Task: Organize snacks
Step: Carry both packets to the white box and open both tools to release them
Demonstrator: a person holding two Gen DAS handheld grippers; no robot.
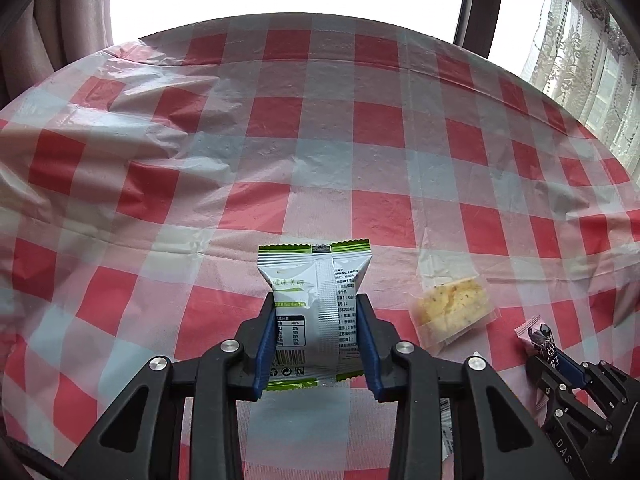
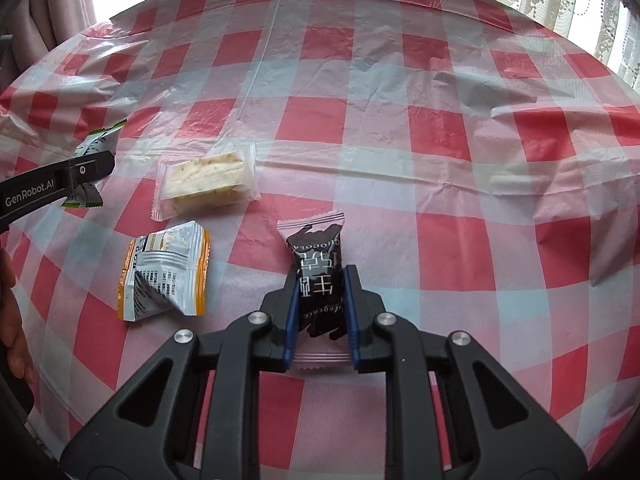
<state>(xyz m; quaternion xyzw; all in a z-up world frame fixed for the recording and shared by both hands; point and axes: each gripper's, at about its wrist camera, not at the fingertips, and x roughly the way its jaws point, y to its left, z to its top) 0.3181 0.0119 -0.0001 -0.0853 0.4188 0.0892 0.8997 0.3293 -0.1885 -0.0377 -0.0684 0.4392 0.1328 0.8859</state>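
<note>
Both grippers have a snack in hand. The left gripper (image 1: pixel 318 332) has its fingers (image 1: pixel 266 344) clamped on the sides of a green-and-white snack packet (image 1: pixel 316 300), whose long axis runs straight out along the fingers, far end forward. The right gripper (image 2: pixel 322 308) is closed tight on a dark chocolate bar in a pink wrapper (image 2: pixel 318 276), likewise pointing lengthwise away from the camera. Left on the checked counter (image 2: pixel 400 140) are a clear-wrapped cracker sandwich (image 2: pixel 206 180) and an orange-edged foil packet (image 2: pixel 164 272). Both lie between the two grippers, to the right gripper's left. Where the held snacks should go is not visible, so the placing spot cannot be judged
</note>
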